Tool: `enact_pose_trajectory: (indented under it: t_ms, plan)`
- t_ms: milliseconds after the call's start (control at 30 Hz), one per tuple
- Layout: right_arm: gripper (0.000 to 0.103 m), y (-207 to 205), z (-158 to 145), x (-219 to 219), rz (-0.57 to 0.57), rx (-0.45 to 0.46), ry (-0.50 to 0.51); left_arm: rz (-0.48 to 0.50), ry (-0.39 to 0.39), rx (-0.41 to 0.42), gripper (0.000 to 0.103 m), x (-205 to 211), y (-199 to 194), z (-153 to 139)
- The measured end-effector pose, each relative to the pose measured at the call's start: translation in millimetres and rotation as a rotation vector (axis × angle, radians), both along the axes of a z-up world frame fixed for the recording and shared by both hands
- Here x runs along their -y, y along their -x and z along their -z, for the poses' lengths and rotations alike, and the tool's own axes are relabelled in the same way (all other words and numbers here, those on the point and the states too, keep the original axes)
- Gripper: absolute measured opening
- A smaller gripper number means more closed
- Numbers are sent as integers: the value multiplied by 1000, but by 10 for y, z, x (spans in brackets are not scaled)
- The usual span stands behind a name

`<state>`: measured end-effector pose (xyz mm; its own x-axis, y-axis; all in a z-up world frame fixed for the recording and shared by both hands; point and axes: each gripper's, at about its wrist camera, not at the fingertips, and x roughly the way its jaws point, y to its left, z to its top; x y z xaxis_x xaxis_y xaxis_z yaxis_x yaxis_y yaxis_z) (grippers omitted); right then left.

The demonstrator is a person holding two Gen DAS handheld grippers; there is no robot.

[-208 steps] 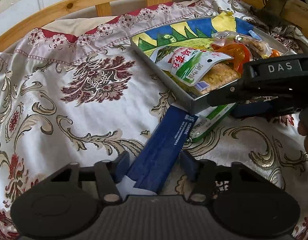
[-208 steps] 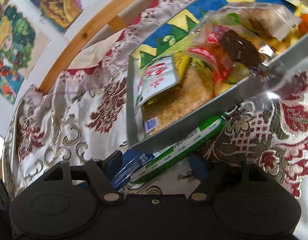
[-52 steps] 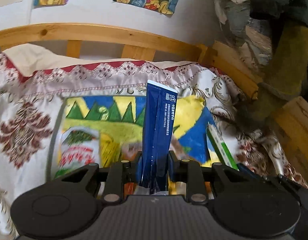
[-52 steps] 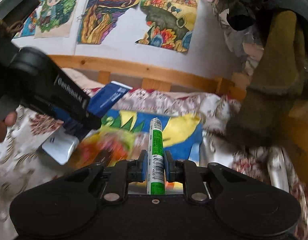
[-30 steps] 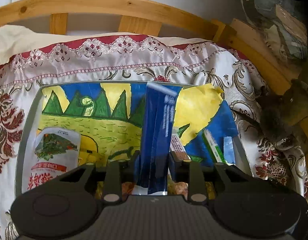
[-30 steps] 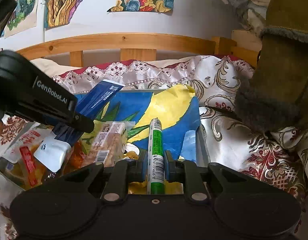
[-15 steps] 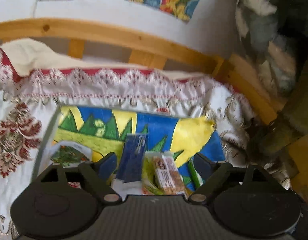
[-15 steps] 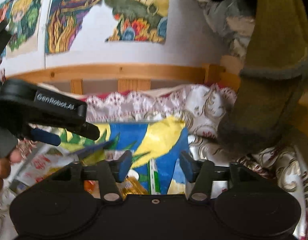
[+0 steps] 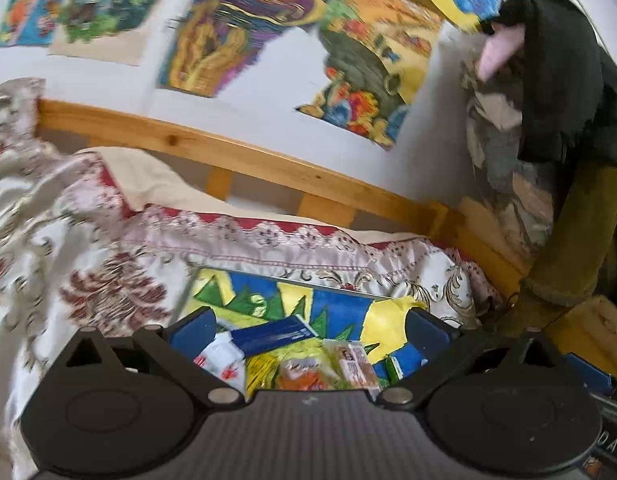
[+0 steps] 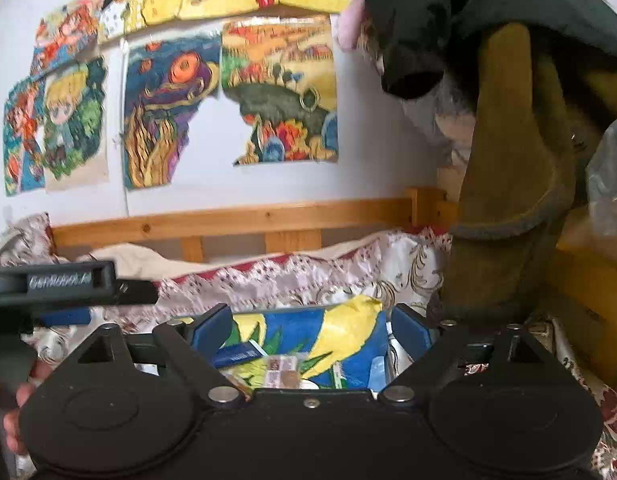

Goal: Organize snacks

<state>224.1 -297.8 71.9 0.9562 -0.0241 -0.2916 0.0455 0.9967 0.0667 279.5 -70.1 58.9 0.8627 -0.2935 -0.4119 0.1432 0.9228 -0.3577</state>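
Blue and foil-bright, the long snack packet (image 9: 273,335) I was carrying now lies flat in the metal tray (image 9: 185,300), among the other snacks. My left fingers (image 9: 306,330) have just been opening and stand as wide as they go, with nothing between them. My right fingers (image 10: 310,328) have also just been opening; they are spread and empty as well. The green stick snack (image 9: 393,368) shows only as a small end near the tray's right side, by the wrapped biscuit bars (image 9: 354,364).

Both things I held look delivered, so that step reads as done. The tray sits on the patterned bedspread (image 9: 108,280), with its painted lining (image 10: 340,332) partly covered by the pile. From these high views I see no loose snack on the cloth around the tray, though much of the bed is hidden behind my own housings. My guess is little or nothing is left, bar tidying the heap.
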Motion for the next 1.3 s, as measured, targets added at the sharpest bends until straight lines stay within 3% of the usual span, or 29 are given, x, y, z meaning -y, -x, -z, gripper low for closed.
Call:
enact_pose_trajectory:
  t_ms: [367,633,1300]
  plan:
    - [100,690,-165,-161,-49,39,-32,-48,-60,63,102,-275,851,-77]
    - [102,1142,-125,-267,-71,37,-45,-79,-111,59,102,-426,1309,-14]
    - [102,1793,222,-436,-85,-36,-20,-106,-199,20,103,-580,1970,317]
